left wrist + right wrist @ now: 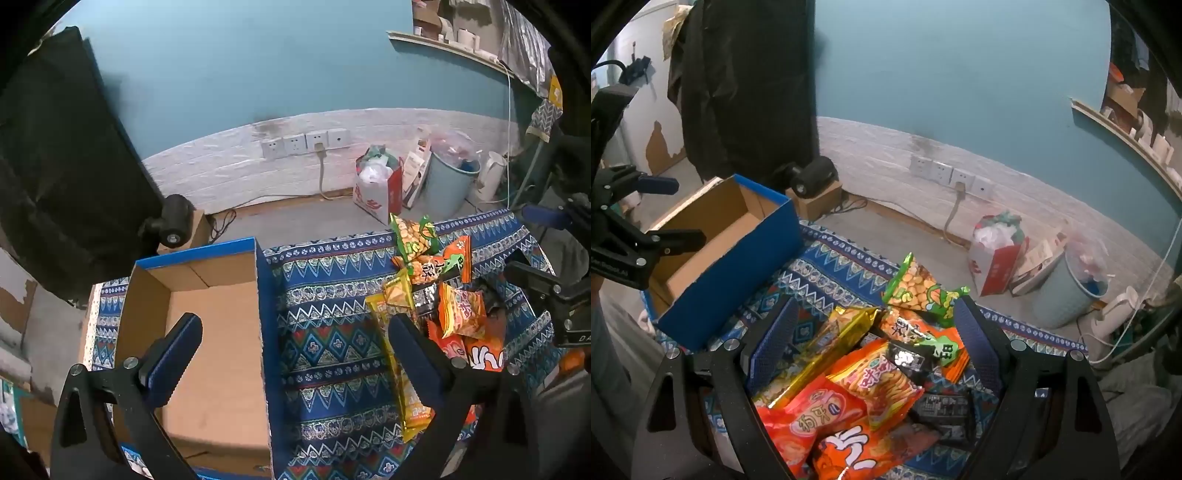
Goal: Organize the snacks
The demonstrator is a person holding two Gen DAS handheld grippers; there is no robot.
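A pile of snack packets point(443, 295) in orange, yellow and green lies on a blue patterned cloth point(325, 332). An empty blue cardboard box point(214, 332) stands left of it, open at the top. My left gripper point(295, 332) is open, one finger over the box and the other at the long yellow packet point(399, 362). In the right wrist view my right gripper point(875, 314) is open above the pile point(879, 376), its fingers astride the packets. The box point(738, 258) is to its left. Each gripper shows at the edge of the other's view.
Beyond the cloth's far edge are the floor, a red and white bag point(376, 184), a light blue bin point(450, 184) and a white kettle point(491, 177). Wall sockets point(306, 142) have a cable plugged in. A dark cloth point(66, 166) hangs at the left.
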